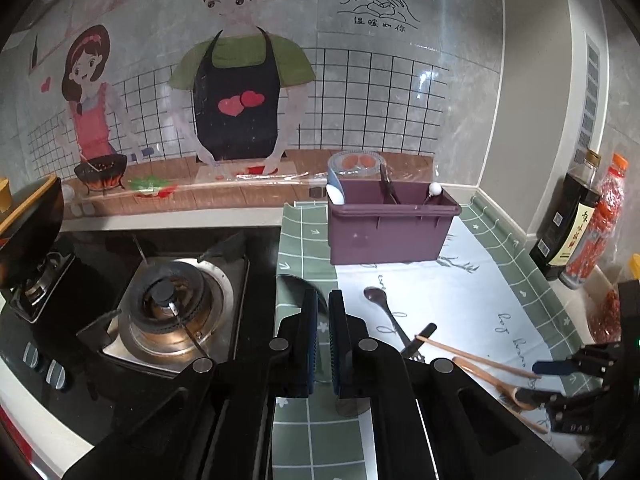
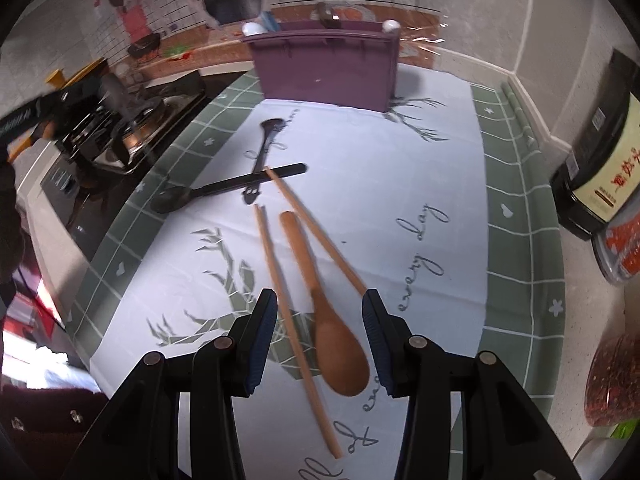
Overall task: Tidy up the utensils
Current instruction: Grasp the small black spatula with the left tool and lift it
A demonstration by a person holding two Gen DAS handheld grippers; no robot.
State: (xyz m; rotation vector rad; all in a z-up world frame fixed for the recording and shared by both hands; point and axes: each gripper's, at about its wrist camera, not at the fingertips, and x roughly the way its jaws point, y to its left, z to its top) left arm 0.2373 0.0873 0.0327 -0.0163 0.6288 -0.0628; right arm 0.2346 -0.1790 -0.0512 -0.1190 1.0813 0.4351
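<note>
Gas burner (image 1: 172,312) beside mat (image 1: 520,304) (bottles (image 1: 568,224) opposite)

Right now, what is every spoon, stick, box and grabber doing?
Left gripper: shut, holding nothing.
Right gripper: open, around the wooden spoon's bowl.
Wooden spoon: flat on the cloth.
Chopsticks: flat, spread apart.
Big black spoon: flat, beneath the small dark spoon.
Purple box: upright, some utensils already inside.
Stove burner: no flame.

Counter (image 2: 568,360), patterned cloth (image 2: 400,184), purple bin (image 2: 324,68), spoons, chopsticks
</note>
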